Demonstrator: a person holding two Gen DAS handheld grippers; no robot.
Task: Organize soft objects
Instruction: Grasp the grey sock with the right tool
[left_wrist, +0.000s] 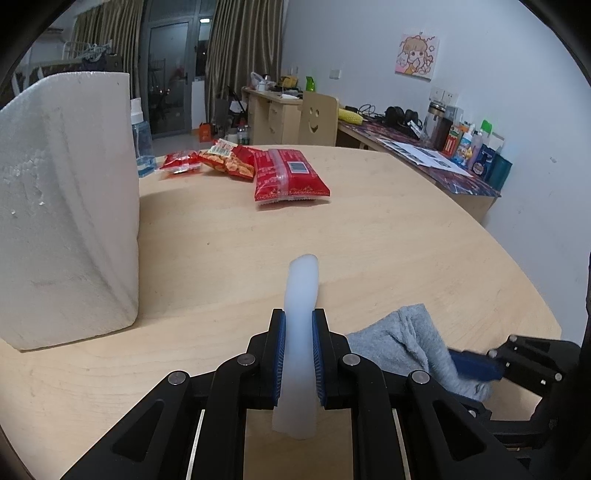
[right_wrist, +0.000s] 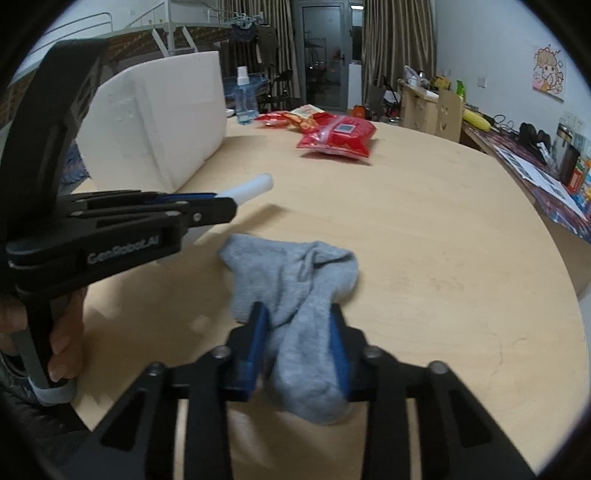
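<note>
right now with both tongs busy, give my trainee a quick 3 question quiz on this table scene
1. True or false: the left tongs are shut on a white soft tube.
2. What lies between the pads of the right tongs?
   A. a red snack packet
   B. a grey sock
   C. a spray bottle
3. Fill in: the big white block standing at the left edge of the table is made of ____.

Key
1. True: both blue pads press its sides.
2. B: the sock sits between the pads, its far part lying on the table.
3. Foam: the foam block stands upright beside the tube.
</note>
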